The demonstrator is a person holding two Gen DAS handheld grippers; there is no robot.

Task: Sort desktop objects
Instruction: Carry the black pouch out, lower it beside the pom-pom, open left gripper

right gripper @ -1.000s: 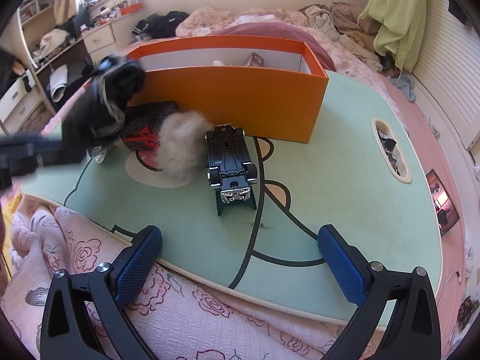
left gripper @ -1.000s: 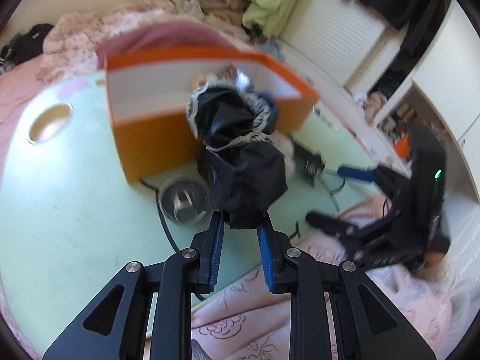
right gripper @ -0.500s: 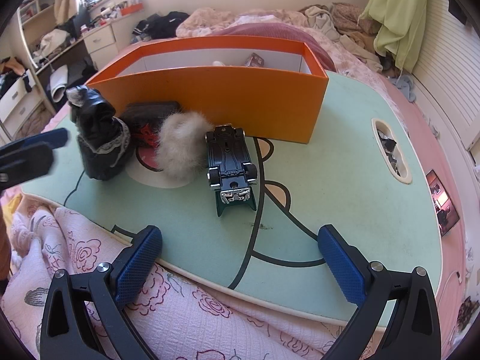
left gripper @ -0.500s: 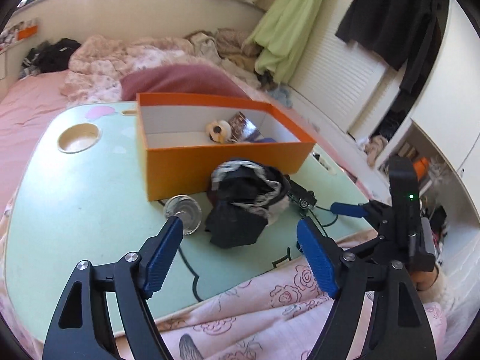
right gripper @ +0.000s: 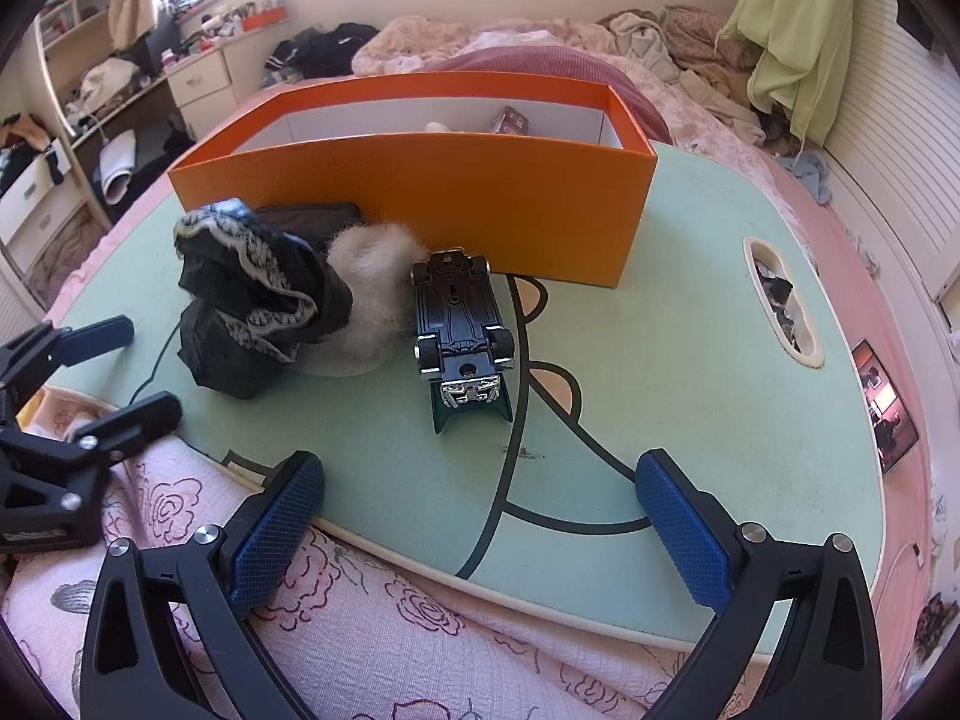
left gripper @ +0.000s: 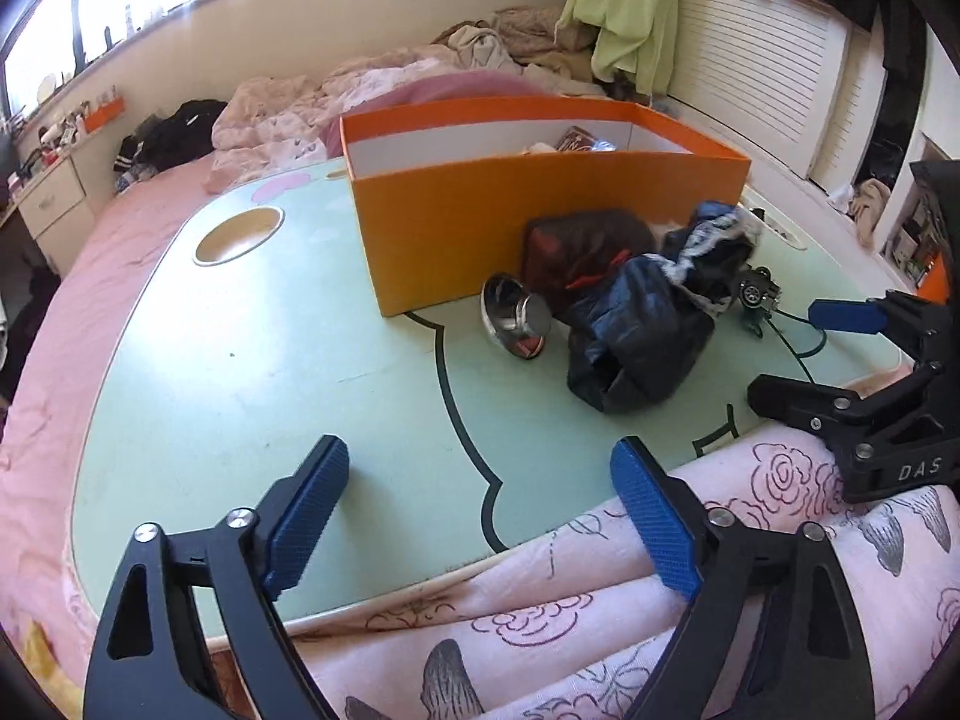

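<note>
A crumpled black cloth with pale lace trim lies on the desk, hiding the pouch behind. The left hand-held gripper is opening, empty; the right hand-held gripper is spread wide, empty.

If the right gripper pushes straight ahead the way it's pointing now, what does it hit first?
Most likely the upside-down toy car, which lies centred ahead of the right gripper. Only bare green table lies before it, though depth is hard to judge.

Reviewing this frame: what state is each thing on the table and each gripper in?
Orange box: open-topped, a few items inside.
Toy car: upside down.
Black cloth bundle: crumpled on the table, released.
Metal cup: tipped on its side.
Left hand-held gripper: opening, empty.
Right hand-held gripper: open, empty.
</note>
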